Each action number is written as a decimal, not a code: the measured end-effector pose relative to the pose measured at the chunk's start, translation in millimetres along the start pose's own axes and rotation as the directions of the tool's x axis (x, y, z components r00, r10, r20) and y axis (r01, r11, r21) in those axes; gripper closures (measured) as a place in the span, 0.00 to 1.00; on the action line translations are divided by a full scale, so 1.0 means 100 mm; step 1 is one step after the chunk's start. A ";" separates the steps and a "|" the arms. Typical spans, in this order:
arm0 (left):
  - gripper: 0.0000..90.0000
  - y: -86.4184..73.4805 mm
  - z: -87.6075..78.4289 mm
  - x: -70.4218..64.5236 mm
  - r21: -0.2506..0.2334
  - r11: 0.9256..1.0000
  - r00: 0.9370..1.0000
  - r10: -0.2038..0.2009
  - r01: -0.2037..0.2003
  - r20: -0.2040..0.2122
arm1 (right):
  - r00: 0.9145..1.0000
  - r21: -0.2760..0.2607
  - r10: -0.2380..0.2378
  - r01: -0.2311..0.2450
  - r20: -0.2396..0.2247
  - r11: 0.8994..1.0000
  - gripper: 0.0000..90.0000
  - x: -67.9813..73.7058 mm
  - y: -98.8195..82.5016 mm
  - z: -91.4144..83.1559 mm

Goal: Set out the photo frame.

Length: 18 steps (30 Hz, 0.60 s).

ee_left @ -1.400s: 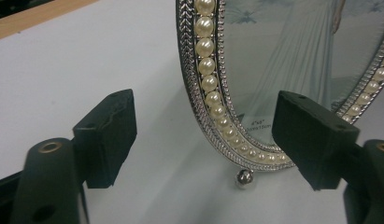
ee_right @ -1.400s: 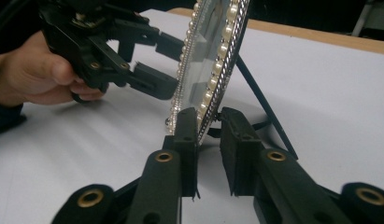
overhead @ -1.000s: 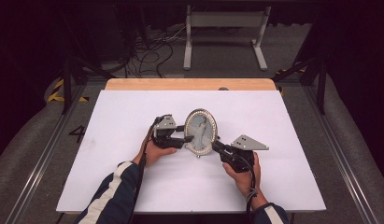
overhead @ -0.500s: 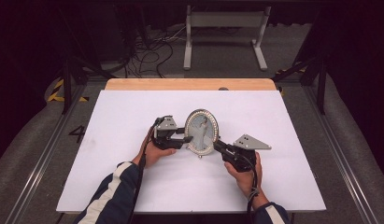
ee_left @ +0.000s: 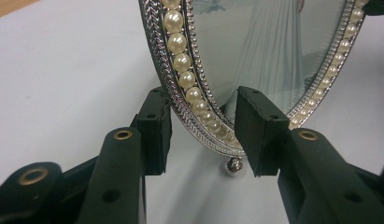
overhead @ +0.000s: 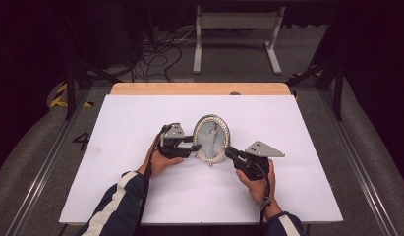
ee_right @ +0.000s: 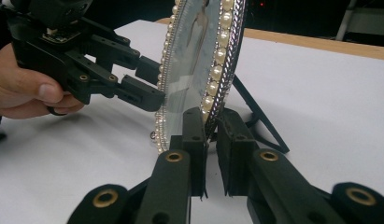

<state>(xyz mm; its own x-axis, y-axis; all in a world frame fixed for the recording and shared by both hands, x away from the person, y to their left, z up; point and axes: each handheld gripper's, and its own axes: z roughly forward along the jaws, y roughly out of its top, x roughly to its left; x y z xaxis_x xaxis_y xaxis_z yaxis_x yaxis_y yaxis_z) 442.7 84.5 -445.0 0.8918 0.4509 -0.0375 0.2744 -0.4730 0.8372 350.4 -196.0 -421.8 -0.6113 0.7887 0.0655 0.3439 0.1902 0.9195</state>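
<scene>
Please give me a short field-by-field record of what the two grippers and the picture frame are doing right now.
object: oval pearl-trimmed picture frame, upright on its rear stand
surface: white table
right gripper: shut on the frame's lower rim
left gripper: jaws have just been closing, one on each side of the frame's edge, a gap showing at each pad
hands: one on each gripper, the person's left hand near the frame

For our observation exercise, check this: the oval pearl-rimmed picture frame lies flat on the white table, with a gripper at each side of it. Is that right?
Not quite. The frame stands upright on the table, propped by its back strut, as the right gripper view shows. The left gripper and right gripper are indeed at its sides.
</scene>
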 end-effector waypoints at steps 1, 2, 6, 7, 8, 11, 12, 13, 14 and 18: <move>0.64 0.00 0.00 0.00 0.003 1.000 1.000 0.004 -0.004 -0.003 | 1.000 0.000 0.000 0.000 0.001 1.000 0.91 0.00 0.00 0.00; 0.64 -0.01 -0.01 0.00 0.002 1.000 1.000 0.004 -0.004 -0.004 | 1.000 0.000 -0.001 0.001 0.001 1.000 0.91 0.00 0.00 0.01; 0.64 -0.02 -0.02 -0.01 0.010 1.000 1.000 0.004 -0.004 -0.008 | 1.000 0.001 0.001 -0.001 0.004 1.000 0.91 -0.01 0.01 0.02; 0.64 -0.02 -0.03 -0.02 0.013 1.000 1.000 0.001 -0.001 -0.008 | 1.000 0.001 0.001 -0.001 0.003 1.000 0.91 -0.01 0.01 0.02; 0.64 -0.02 -0.03 -0.02 0.015 1.000 1.000 0.002 -0.002 -0.007 | 1.000 0.002 0.001 -0.001 0.003 1.000 0.91 -0.02 0.01 0.02; 0.64 -0.03 -0.03 -0.04 0.021 1.000 1.000 0.001 -0.001 -0.009 | 1.000 0.002 0.002 -0.002 0.006 1.000 0.91 -0.02 0.02 0.03; 0.64 -0.03 -0.03 -0.04 0.024 1.000 1.000 0.001 -0.001 -0.011 | 1.000 0.002 0.004 -0.004 0.006 1.000 0.91 -0.03 0.02 0.03; 0.64 -0.04 -0.03 -0.05 0.026 1.000 1.000 0.007 -0.006 -0.017 | 1.000 0.003 0.004 -0.004 0.007 1.000 0.91 -0.03 0.02 0.03; 0.64 -0.04 -0.03 -0.06 0.030 0.999 1.000 0.010 -0.010 -0.022 | 1.000 0.003 0.004 -0.004 0.007 1.000 0.91 -0.03 0.02 0.03; 0.64 -0.06 -0.02 -0.09 0.044 0.999 0.999 0.020 -0.018 -0.033 | 1.000 0.002 0.008 -0.008 0.012 1.000 0.90 -0.04 0.03 0.04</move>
<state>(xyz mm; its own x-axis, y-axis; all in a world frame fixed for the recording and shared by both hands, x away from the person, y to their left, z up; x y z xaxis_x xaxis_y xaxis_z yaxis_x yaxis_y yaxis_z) 432.2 84.6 -449.1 0.8848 0.4660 -0.0033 0.2737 -0.5138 0.8131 356.5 -196.5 -421.2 -0.5999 0.7972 0.0678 0.3503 0.1855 0.9181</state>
